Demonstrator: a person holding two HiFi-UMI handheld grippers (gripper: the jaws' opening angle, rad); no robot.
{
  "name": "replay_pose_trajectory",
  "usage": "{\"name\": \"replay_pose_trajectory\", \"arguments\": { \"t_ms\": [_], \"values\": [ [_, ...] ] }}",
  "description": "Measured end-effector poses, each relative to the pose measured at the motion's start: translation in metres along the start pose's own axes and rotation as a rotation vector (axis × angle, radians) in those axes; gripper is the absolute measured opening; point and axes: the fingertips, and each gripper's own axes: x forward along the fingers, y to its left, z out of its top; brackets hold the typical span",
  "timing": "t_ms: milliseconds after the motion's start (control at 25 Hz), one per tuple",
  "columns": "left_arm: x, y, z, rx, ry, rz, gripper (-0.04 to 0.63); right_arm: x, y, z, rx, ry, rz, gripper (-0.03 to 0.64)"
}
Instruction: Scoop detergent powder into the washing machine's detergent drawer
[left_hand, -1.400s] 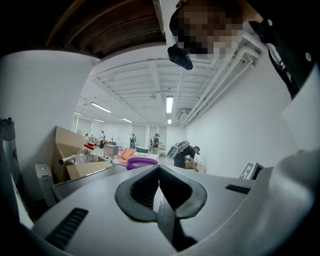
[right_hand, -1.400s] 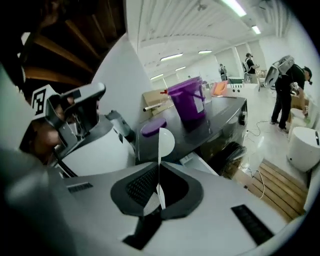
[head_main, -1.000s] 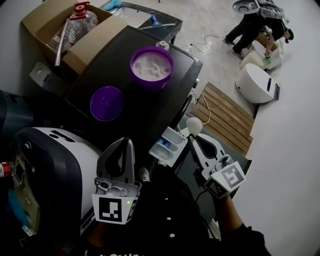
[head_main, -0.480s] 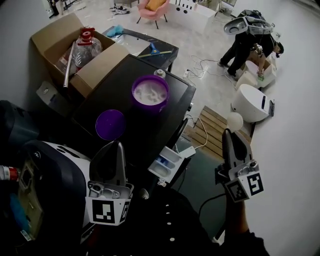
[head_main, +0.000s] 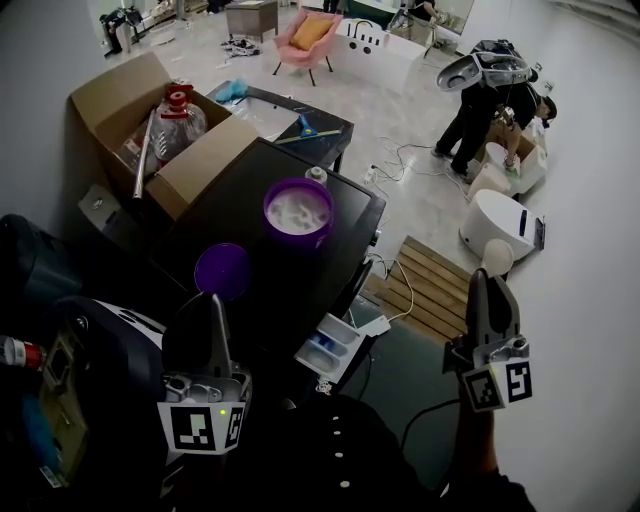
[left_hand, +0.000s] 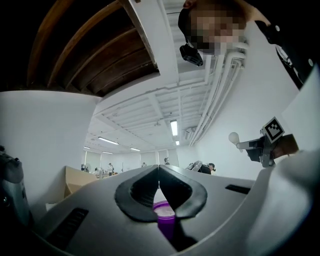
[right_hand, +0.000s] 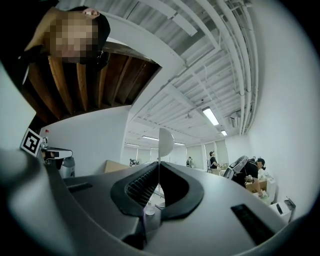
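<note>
The open purple tub (head_main: 298, 212) of white powder stands on the black washing machine top (head_main: 250, 190), with its purple lid (head_main: 221, 270) lying nearer me. The white detergent drawer (head_main: 332, 347) is pulled out at the machine's front. My right gripper (head_main: 490, 280) is shut on the handle of a white scoop (head_main: 497, 256), held upright in the air, well right of the drawer. In the right gripper view the scoop (right_hand: 165, 141) rises from the closed right gripper (right_hand: 158, 167). My left gripper (head_main: 212, 305) hovers near the lid, shut and empty (left_hand: 158, 170), with the tub (left_hand: 165, 211) beyond it.
A cardboard box (head_main: 110, 100) with a water bottle (head_main: 178, 115) sits behind the machine at the left. A wooden slatted pallet (head_main: 430, 285) lies on the floor to the right. A person (head_main: 490, 90) bends over white appliances (head_main: 500, 222) at the far right.
My right gripper has lifted the scoop away from the drawer, up and out to the right. The left gripper has drawn back toward me and a little left.
</note>
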Motion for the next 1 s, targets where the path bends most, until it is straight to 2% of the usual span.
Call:
{"name": "replay_pose_trajectory", "arguments": {
  "t_ms": [240, 1000],
  "values": [
    [0.002, 0.004, 0.002, 0.016, -0.01, 0.011, 0.015, -0.001, -0.006, -0.008, 0.001, 0.005, -0.016, 0.034],
    [0.015, 0.002, 0.001, 0.019, -0.006, 0.005, 0.015, 0.016, -0.002, -0.014, 0.01, 0.021, 0.008, 0.034]
  ]
}}
